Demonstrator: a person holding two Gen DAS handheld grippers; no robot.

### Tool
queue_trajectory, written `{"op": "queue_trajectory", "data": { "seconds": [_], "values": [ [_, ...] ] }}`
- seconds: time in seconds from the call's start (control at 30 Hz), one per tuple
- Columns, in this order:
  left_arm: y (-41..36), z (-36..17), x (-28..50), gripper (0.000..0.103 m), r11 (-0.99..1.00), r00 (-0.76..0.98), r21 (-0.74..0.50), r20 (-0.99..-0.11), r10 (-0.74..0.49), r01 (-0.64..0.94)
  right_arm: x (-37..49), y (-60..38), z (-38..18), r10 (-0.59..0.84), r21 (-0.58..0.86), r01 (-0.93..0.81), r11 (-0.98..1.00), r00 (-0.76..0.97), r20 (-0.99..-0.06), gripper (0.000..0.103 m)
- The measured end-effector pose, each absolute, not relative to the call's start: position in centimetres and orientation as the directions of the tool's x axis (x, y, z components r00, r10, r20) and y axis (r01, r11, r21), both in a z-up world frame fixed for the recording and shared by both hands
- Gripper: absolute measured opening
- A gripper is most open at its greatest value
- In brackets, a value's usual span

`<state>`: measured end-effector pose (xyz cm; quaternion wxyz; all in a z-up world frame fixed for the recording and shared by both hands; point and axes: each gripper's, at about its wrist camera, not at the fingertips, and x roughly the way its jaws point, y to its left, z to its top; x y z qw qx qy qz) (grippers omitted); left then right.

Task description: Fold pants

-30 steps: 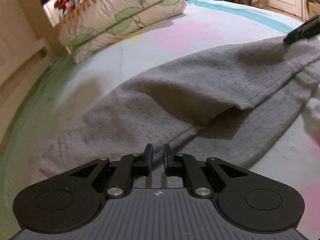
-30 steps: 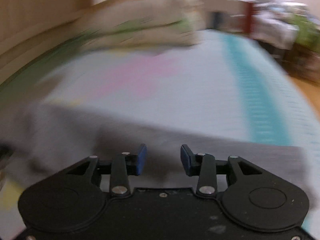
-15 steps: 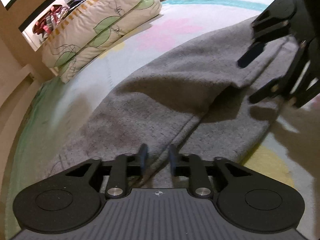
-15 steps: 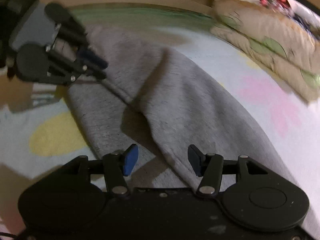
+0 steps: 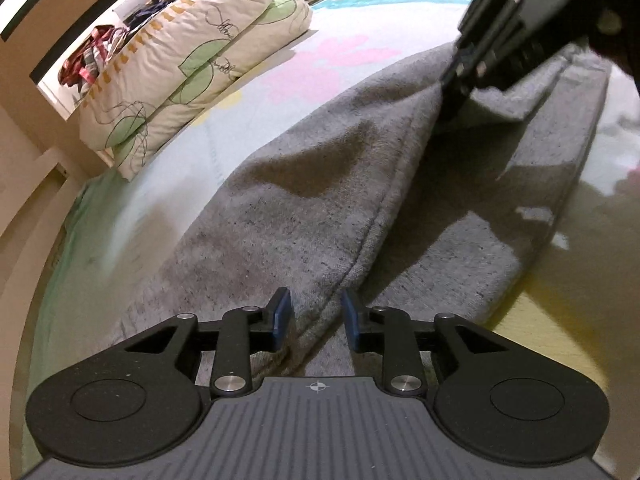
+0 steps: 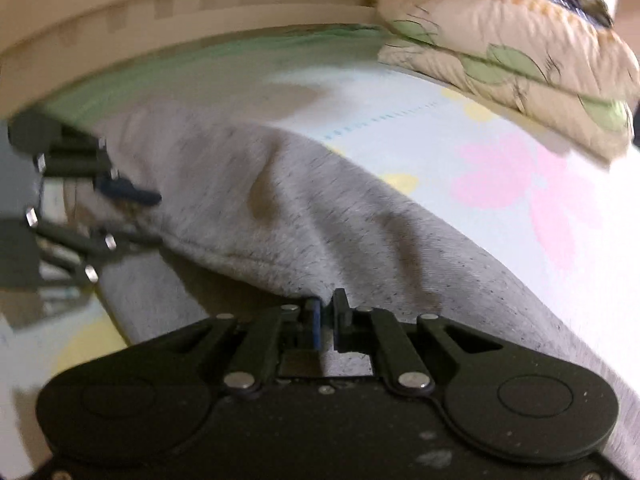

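The left gripper (image 5: 316,318) is held low over the bed (image 5: 352,20), its blue-padded fingers (image 5: 282,312) set a narrow way apart, and the seamed edge of the grey pants (image 5: 304,208) is seen running between them; whether the cloth is touched by the pads cannot be told. The right gripper (image 6: 327,322) is closed tight on the pants (image 6: 304,220), a raised fold of the upper layer being pinched between its fingers (image 6: 341,316). In the left wrist view the right gripper (image 5: 452,92) is seen at the far right part of the pants, angled down onto the lifted edge. The pants are spread across the middle of the flowered bedsheet (image 6: 520,184), the top layer being pulled up off the layer beneath. Two stacked pillows (image 5: 192,64) are seen at the head of the bed, well apart from the pants. No containers are seen.
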<state>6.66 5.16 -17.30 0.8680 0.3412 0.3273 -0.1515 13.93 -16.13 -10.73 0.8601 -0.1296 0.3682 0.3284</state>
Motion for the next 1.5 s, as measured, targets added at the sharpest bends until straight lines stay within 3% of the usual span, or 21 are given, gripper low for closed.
{"op": "queue_trajectory", "data": {
  "seconds": [0.27, 0.4, 0.57, 0.63, 0.67, 0.77, 0.97, 1.17, 1.5],
  "values": [
    [4.5, -18.0, 5.2, 0.028, 0.646, 0.771, 0.569, -0.634, -0.050, 0.509, 14.4, -16.0, -10.4, 0.478, 0.052, -0.648, 0.760, 0.503, -0.720, 0.007],
    [4.0, -18.7, 4.8, 0.035, 0.620, 0.783, 0.599, -0.620, -0.041, 0.506, 14.4, -16.5, -10.6, 0.479, 0.061, -0.640, 0.766, 0.505, -0.718, 0.007],
    [3.3, -19.3, 5.2, 0.035, 0.588, 0.794, 0.636, -0.607, -0.020, 0.501, 14.1, -16.5, -10.6, 0.477, 0.049, -0.647, 0.761, 0.506, -0.718, 0.007],
    [3.5, -19.1, 6.1, 0.020, 0.593, 0.786, 0.625, -0.617, -0.022, 0.507, 13.9, -16.5, -10.6, 0.474, 0.034, -0.655, 0.755, 0.509, -0.718, 0.007],
    [3.9, -18.6, 6.8, 0.004, 0.613, 0.764, 0.589, -0.644, -0.037, 0.527, 13.8, -16.4, -10.7, 0.472, 0.027, -0.658, 0.752, 0.510, -0.719, 0.007],
    [5.6, -16.0, 8.2, 0.004, 0.692, 0.703, 0.465, -0.706, -0.087, 0.552, 13.2, -16.2, -10.4, 0.477, 0.001, -0.680, 0.733, 0.513, -0.714, 0.007],
    [7.1, -11.9, 5.3, 0.004, 0.647, 0.702, 0.487, -0.705, -0.106, 0.587, 9.1, -15.3, -9.9, 0.503, -0.146, -0.783, 0.605, 0.518, -0.692, 0.007],
    [7.1, -15.2, 2.6, 0.004, 0.548, 0.631, 0.492, -0.771, -0.087, 0.676, 6.1, -13.8, -12.4, 0.497, -0.173, -0.844, 0.508, 0.451, -0.742, 0.007],
    [7.6, -16.4, 3.5, 0.005, 0.495, 0.571, 0.463, -0.817, -0.084, 0.735, 6.5, -13.1, -13.7, 0.482, -0.114, -0.851, 0.513, 0.395, -0.782, 0.008]
  ]
}}
